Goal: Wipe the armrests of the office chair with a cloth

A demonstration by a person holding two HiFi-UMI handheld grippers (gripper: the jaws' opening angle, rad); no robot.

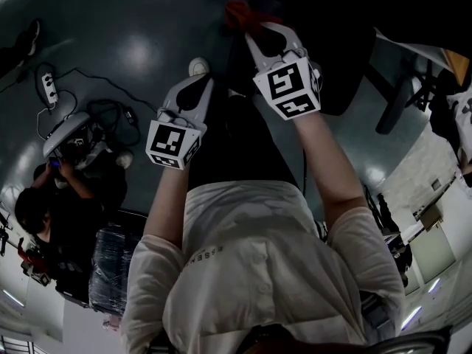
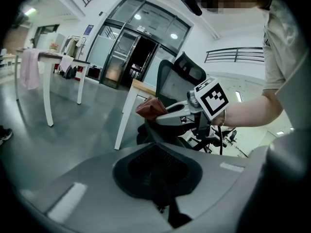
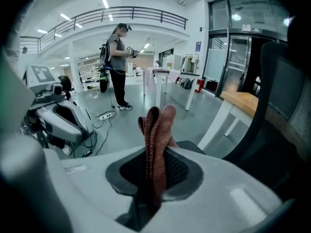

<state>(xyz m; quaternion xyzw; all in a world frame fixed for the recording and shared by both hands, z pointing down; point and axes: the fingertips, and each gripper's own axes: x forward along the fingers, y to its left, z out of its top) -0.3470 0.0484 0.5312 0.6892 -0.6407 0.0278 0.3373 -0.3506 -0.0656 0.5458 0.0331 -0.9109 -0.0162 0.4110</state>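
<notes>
My right gripper (image 1: 259, 29) is shut on a folded red cloth (image 1: 239, 10), which sticks up from between its jaws (image 3: 156, 130). In the left gripper view that gripper (image 2: 163, 114) holds the cloth (image 2: 148, 108) in front of the black office chair (image 2: 181, 79), close to its side. The chair's mesh back fills the right edge of the right gripper view (image 3: 284, 101), and a dark flat part (image 3: 195, 147) lies just behind the cloth. My left gripper (image 1: 198, 83) hangs lower and to the left, jaws closed with nothing between them (image 2: 156, 152).
A white table with a wooden top (image 2: 132, 97) stands beside the chair. More white tables (image 2: 46, 76) are further off. A power strip with cables (image 1: 48, 87) lies on the floor. One person crouches at the left (image 1: 70, 190); another stands further away (image 3: 118, 64).
</notes>
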